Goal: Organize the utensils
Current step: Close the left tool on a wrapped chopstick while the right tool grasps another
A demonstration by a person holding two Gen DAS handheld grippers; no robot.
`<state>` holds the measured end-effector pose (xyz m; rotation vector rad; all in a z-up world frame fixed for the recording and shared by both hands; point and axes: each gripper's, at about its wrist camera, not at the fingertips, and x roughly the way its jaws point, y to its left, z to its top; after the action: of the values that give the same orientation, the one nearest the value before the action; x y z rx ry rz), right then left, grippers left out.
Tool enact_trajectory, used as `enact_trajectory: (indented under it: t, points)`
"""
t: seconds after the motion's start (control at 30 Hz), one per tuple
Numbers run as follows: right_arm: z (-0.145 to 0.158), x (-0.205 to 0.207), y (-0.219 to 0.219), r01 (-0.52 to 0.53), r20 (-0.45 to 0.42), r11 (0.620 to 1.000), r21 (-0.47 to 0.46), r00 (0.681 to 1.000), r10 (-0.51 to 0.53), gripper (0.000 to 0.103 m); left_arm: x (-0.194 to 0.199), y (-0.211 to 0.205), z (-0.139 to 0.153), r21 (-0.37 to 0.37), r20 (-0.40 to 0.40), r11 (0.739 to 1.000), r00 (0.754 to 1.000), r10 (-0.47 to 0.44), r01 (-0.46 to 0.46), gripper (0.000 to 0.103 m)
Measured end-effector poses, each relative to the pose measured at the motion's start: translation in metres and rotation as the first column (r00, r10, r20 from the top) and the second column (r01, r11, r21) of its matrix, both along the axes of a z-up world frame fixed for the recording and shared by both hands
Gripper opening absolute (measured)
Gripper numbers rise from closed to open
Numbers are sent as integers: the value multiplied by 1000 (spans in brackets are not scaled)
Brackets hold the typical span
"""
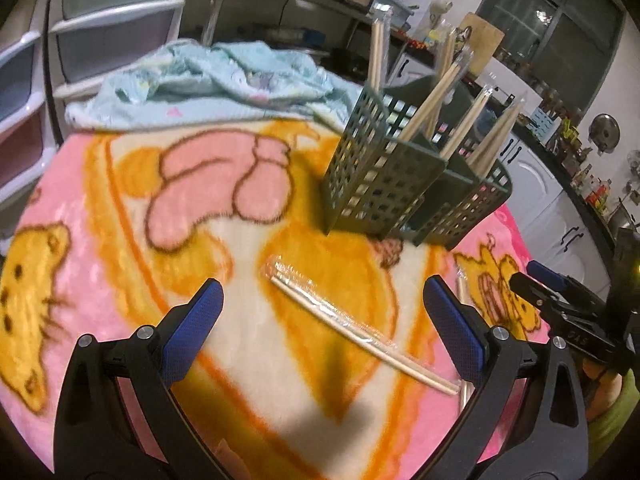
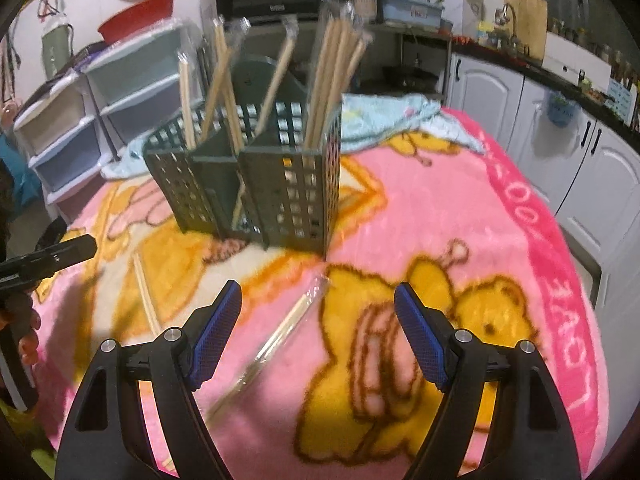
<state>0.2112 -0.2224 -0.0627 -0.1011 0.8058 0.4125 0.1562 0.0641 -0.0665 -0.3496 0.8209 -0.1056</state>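
Chopsticks in a clear wrapper (image 1: 362, 330) lie flat on the pink cartoon blanket (image 1: 120, 208), just ahead of the left gripper (image 1: 322, 306) and between its widely parted, empty jaws. Their long axis runs diagonally, far end toward the green slotted caddy (image 1: 400, 184), near end toward the right-side finger (image 1: 454, 330). A second wrapped pair (image 2: 280, 334) lies before the right gripper (image 2: 318, 312), also spread wide and empty, slanting up toward the caddy (several wrapped pairs already stand in it). Each hand seems nearest its own pair.
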Motion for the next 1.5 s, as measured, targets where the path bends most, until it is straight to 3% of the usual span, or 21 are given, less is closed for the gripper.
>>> enact_trajectory:
  t: [0.13, 0.4, 0.53, 0.67, 0.73, 0.9, 0.97, 1.03, 1.27, 1.5]
  points:
    - [-19, 14, 6, -2, -65, 1000, -16, 998, 1, 68, 6, -1, -13, -28, -32, 1000, 999, -10, 10, 92]
    - [-49, 41, 15, 10, -180, 1000, -1, 984, -10, 57, 20, 4, -35, -80, -97, 997, 995, -1, -7, 69]
    - [-53, 48, 19, 19, -203, 1000, 5, 979, -17, 55, 29, 10, -40, -107, -106, 994, 994, 16, -27, 65]
    - [-54, 54, 21, 29, -220, 999, 18, 975, -24, 47, 36, 13, -42, -123, -117, 991, 993, 32, -47, 59]
    - [-53, 57, 22, 36, -227, 999, 22, 973, -30, 42, 40, 13, -42, -111, -125, 992, 991, 43, -57, 53]
    - [-53, 58, 22, 41, -233, 999, 27, 972, -34, 24, 47, 17, -45, -52, -148, 995, 986, 82, -91, 21]
    - [-53, 57, 22, 36, -231, 999, 32, 973, -28, 10, 48, 17, -46, -40, -149, 995, 986, 80, -86, 16]
    - [-52, 56, 22, 34, -229, 999, 42, 973, -23, 9, 48, 17, -46, -25, -144, 997, 987, 73, -78, 7]
    - [-40, 48, 18, 21, -201, 996, 85, 980, -4, 6, 42, 18, -35, -65, -96, 997, 995, 31, -37, 4]
    - [-13, 37, 7, 7, -138, 991, 131, 990, 11, 6, 28, 8, 5, -33, 10, 999, 1000, -14, 14, 4]
